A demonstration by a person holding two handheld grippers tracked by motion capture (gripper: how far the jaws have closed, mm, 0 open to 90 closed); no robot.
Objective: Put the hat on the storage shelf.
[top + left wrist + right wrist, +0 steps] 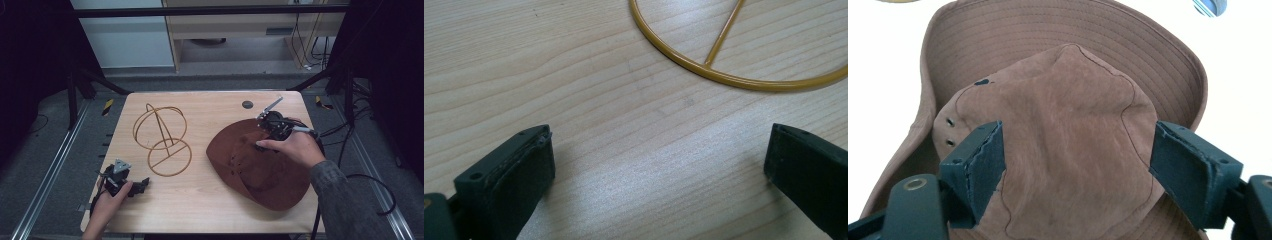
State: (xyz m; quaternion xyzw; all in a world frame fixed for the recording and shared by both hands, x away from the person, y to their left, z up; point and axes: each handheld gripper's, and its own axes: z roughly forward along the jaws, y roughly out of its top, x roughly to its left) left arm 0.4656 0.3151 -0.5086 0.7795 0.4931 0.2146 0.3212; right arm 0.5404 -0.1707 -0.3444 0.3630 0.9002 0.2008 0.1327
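From the high view, your right gripper [267, 131] sits over the far edge of the brown hat [260, 165], which lies flat on the right half of the wooden table [210, 200], its brim spreading toward the near right corner. Your right hand [295, 147] rests over the hat's crown. Your left gripper [137, 186] rests near the table's near left corner, well apart from the hat, with your left hand [107, 202] wrapped around its body. Between the 2 grippers stands a gold wire stand [161, 137], its round base flat on the wood and 2 crossed hoops rising from it. A small dark disc [247, 104] lies near the far edge.

In the left gripper view, your left gripper [659, 160] has its jaws spread wide over bare wood, nothing between them. The ring of the wire stand's base [744, 80] lies just ahead.

In the right gripper view, your right gripper [1075, 160] points down at the hat's crown [1063, 130]. The jaws stand wide to either side of the crown, and the pads do not press the fabric. The stitched brim [1058, 30] curves around beyond, with 2 small eyelets [950, 132] on the crown's left side.
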